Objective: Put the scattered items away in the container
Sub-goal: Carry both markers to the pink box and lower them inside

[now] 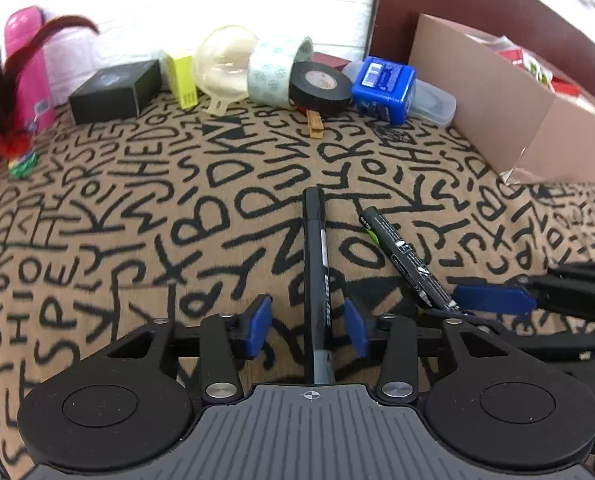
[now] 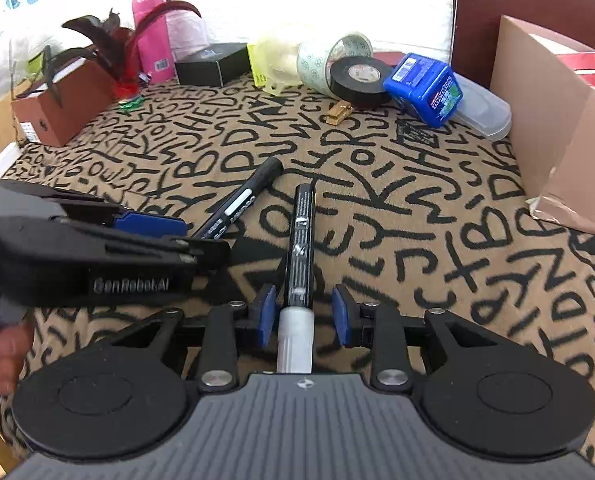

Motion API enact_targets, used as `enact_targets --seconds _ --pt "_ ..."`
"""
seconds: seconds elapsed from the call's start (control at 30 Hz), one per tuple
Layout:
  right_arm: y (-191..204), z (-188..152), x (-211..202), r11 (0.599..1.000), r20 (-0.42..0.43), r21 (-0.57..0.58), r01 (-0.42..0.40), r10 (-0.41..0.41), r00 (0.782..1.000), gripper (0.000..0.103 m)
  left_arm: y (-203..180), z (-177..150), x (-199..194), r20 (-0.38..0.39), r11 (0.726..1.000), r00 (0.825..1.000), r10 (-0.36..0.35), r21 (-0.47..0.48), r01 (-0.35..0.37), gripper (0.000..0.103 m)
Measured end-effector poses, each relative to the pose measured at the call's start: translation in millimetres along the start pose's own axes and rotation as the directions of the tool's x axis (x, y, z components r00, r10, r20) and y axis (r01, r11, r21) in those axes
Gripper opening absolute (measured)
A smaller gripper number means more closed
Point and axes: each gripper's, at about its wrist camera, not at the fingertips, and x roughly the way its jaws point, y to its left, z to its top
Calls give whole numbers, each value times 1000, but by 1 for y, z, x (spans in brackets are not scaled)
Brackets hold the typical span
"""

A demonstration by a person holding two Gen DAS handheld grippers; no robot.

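Letter-printed tabletop (image 1: 137, 208) carries two slim black markers, one (image 1: 315, 264) between the left tool's (image 1: 308, 322) parted pads, the white-capped other (image 2: 299, 264) between the right tool's (image 2: 304, 314) parted pads.

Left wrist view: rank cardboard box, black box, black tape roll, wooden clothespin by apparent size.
1. cardboard box, largest
2. black box
3. black tape roll, close to the black box; both sit at similar depth, so the order is shaky
4. wooden clothespin, smallest

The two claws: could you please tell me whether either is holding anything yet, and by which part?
Nothing is held. The left claw straddles one black marker, and the right claw straddles the other marker, jaws open.
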Motion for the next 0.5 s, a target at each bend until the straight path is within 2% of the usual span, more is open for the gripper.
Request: enact_targets --seconds 0.07,0.1,0.2,0.37,0.47,0.5 --pt "1 3 5 1000 0 -15 7 -7 1000 33 1 2 4 4 1000 1000 6 4 -6 51" --pt "0 5 7 1000 -2 -16 6 -6 1000 33 2 3 5 5 1000 1000 6 6 -6 36" --pt "-1 8 9 1000 -13 -11 2 -2 1000 33 0 4 5 4 999 1000 9 45 -10 9" --pt "0 7 6 1000 -42 -23 12 -13 999 33 0 -1 -1 -9 998 1000 -5 68 6 10" --pt "0 6 6 1000 -42 -24 12 -13 999 33 0 -1 0 -9 998 1000 -7 68 7 17" --pt "0 6 6 1000 -41 -20 14 -15 999 33 0 -1 0 -8 998 1000 -7 68 8 24"
